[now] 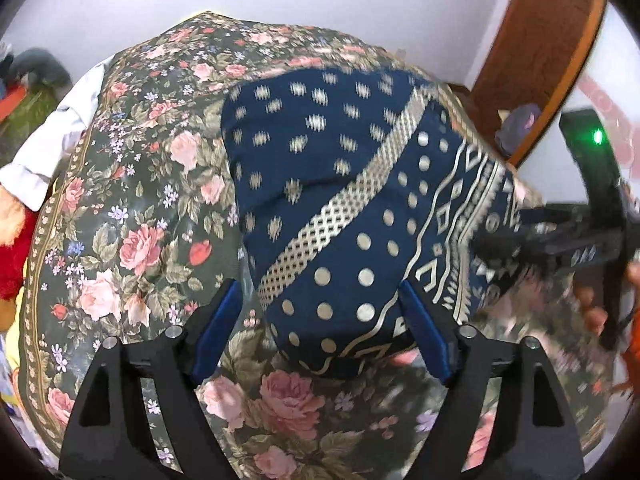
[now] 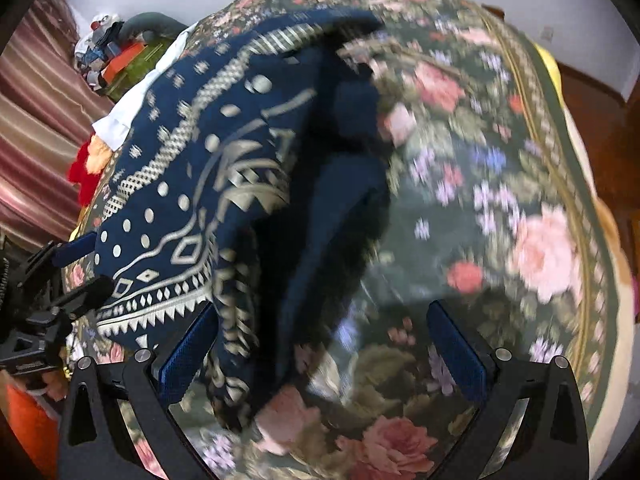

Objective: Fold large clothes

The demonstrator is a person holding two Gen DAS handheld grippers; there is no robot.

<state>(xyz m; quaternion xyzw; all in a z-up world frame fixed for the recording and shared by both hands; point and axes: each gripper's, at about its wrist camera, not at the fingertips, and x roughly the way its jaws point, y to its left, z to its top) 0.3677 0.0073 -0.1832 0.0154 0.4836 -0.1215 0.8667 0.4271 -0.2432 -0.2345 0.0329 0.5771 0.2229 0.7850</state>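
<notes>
The blue patterned cloth (image 1: 340, 208) is lying folded on the flowery bed cover (image 1: 132, 208). The left tool (image 1: 320, 328) is standing spread around its near corner, pinching nothing. The right tool (image 2: 320, 344) is spread too, with a loose edge hanging beside one pad. That edge may be snagging and pulling the fold open.

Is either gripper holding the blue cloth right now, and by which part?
Neither. The left gripper is open around the blue cloth's near end; the right gripper is open beside its hem.
</notes>
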